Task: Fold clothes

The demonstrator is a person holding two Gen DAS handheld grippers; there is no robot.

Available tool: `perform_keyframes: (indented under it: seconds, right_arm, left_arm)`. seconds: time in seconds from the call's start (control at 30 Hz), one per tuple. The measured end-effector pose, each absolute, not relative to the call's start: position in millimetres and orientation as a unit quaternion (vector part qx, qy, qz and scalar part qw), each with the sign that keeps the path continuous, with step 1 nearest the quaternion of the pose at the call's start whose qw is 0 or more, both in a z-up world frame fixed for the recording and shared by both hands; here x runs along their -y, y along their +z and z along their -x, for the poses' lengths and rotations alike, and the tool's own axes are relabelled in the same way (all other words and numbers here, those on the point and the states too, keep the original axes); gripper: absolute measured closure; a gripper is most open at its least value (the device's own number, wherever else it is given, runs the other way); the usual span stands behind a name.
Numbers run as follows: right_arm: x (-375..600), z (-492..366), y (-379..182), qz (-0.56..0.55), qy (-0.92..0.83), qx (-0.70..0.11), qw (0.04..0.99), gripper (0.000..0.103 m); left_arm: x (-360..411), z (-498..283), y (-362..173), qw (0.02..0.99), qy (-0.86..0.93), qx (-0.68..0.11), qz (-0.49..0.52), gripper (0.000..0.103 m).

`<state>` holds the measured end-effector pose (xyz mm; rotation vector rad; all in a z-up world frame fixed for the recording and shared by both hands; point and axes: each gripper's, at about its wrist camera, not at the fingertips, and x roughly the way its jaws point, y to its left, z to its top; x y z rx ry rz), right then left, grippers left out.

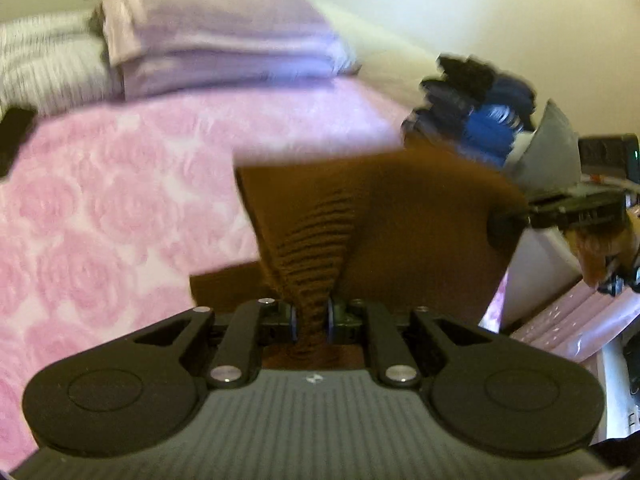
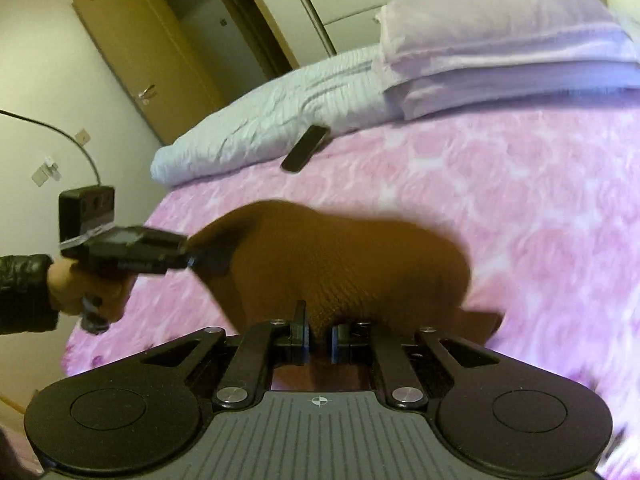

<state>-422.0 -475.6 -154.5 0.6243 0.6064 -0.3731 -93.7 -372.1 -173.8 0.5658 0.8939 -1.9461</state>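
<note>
A brown ribbed knit garment [image 1: 380, 216] is stretched between both grippers above a bed with a pink rose-pattern cover [image 1: 100, 200]. My left gripper [image 1: 312, 316] is shut on a bunched fold of it, the cloth pinched between the blue pads. In the right wrist view the same brown garment [image 2: 340, 264] arches up from my right gripper [image 2: 320, 338], which is shut on its near edge. The left gripper [image 2: 200, 260] shows there too, gripping the cloth's left end, held by a hand [image 2: 80, 292] in a dark sleeve. The right gripper [image 1: 508, 224] appears at the cloth's right end.
Folded lilac bedding [image 2: 500, 52] and a white quilted pillow [image 2: 260, 128] lie at the head of the bed. A dark phone [image 2: 305, 148] rests on the cover near them. A pile of dark and blue clothes [image 1: 476, 108] sits at the bed's far side. A door [image 2: 132, 52] stands behind.
</note>
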Motion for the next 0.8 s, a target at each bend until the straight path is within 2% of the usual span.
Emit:
perform_keyframes:
  seconds: [0.13,0.17,0.27,0.47,0.63,0.73,0.8]
  right_arm:
    - [503,417,-243,-0.388,-0.182,-0.321,0.844,0.095]
    - [509,415,-267,-0.413,-0.183,-0.33,0.829,0.095]
    - [513,417,-298,-0.446,-0.191,-0.317,0.815,0.095]
    - [502,428,-298,-0.473,-0.195,-0.302,0.804,0.095]
    - [502,455,-303,-0.484,-0.19,-0.291,0.803,0.095]
    - [508,459,-302,-0.463,-0.185,-0.257,0.828,0.095]
    - [511,455,-298,-0.439,-0.176,-0.24,0.848,0.095]
  left_arm:
    - [387,94,-244,0.453,-0.726,-0.432,-0.284,0.091]
    - [389,95,-252,0.457,-0.718,-0.438,-0.287,0.087]
    - [392,93,-259,0.462,-0.716,-0.443,-0.279,0.086]
    - [383,97,-244,0.45,-0.732,-0.42,-0.294,0.089]
    - [371,92,-257,0.474,-0.725,-0.415,-0.278,0.086]
    - [358,89,-256,0.503,-0.724,-0.397,-0.255,0.093]
    - [349,88,-259,0.518,-0.716,-0.402,-0.24,0.093]
